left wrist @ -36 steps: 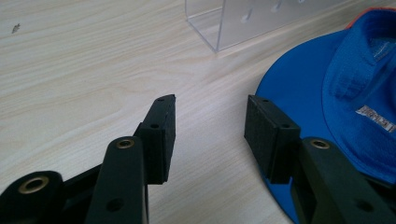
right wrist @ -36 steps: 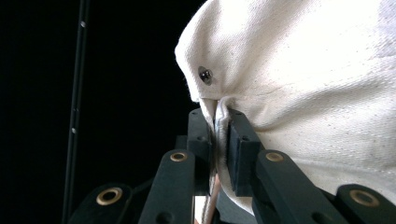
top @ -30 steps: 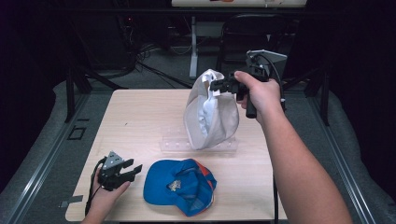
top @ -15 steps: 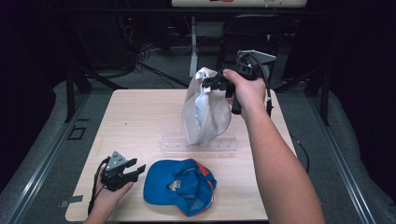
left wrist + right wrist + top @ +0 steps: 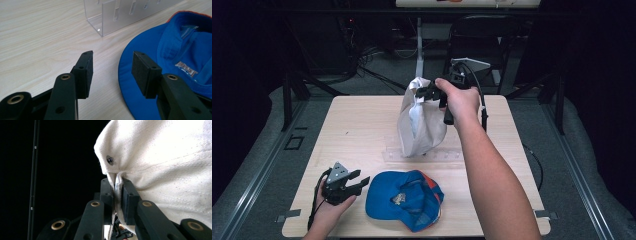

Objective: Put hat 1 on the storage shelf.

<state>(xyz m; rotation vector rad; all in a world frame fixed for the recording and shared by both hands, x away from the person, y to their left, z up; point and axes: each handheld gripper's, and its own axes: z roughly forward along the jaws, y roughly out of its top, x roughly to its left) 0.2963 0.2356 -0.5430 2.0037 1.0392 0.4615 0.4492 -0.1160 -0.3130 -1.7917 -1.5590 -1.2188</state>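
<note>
Dark surroundings frame your bench (image 5: 362,125), where your right claw (image 5: 428,93), clamped on the white cap (image 5: 419,125), has carried it leftward and lower over the clear rack (image 5: 452,156). Your left claw (image 5: 112,68), empty, has just widened beside the blue cap (image 5: 404,199), probably next.

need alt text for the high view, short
The right hand-held gripper holds a white cap up over a clear plastic rack on a wooden table. Near the front edge, the left hand-held gripper rests open beside a blue cap.
</note>
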